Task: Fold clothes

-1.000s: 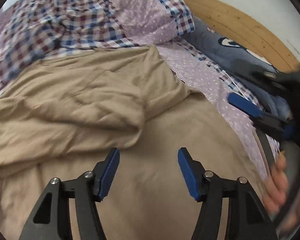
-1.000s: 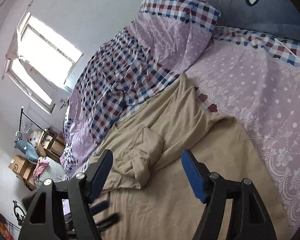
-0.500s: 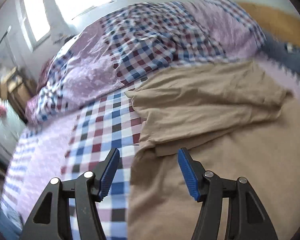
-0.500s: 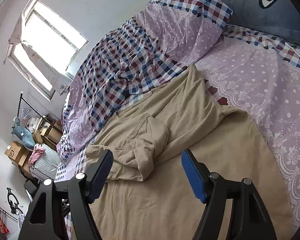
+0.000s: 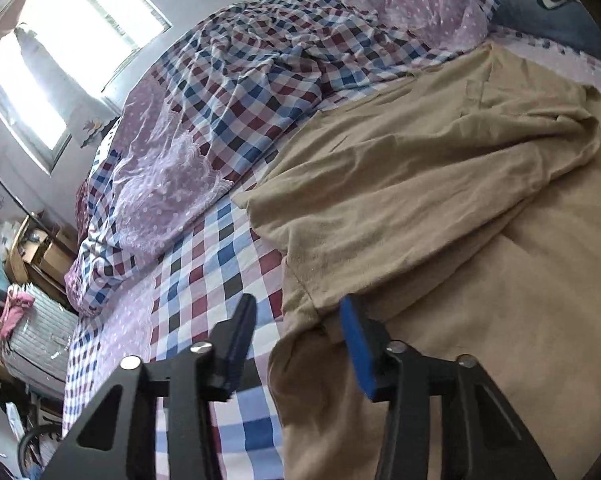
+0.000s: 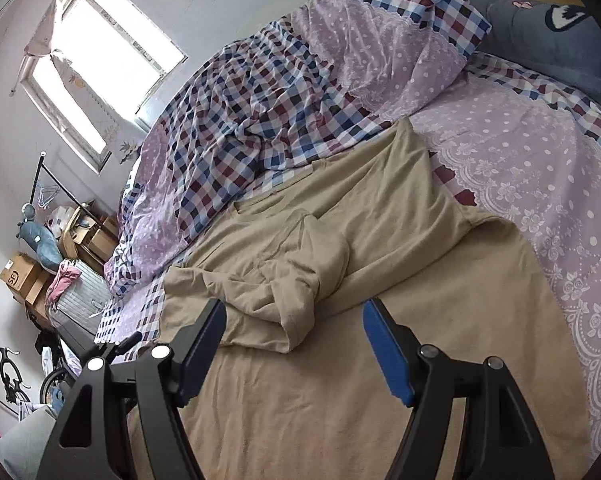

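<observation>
Garment (image 5: 420, 208) looks soft, limp; left gripper (image 5: 296, 344) fingers closing around its hem at 6 o'clock, right gripper (image 6: 296, 344) spread.

Ahead of the fingers lies a matt, soft tan garment (image 5: 400, 184) of knit cloth; beyond it, thin checked cotton quilt (image 5: 260, 76). The left gripper (image 5: 296, 344) is matt black plastic with blue pads.

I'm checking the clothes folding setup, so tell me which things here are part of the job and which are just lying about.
Part of the job:
- tan garment, spread on the bed, one sleeve bunched
- left gripper, jaws closing around the garment's edge
- right gripper, open above the garment

Just lying about:
- checked duvet
- lilac pillow
- blue cushion
- cardboard boxes
</observation>
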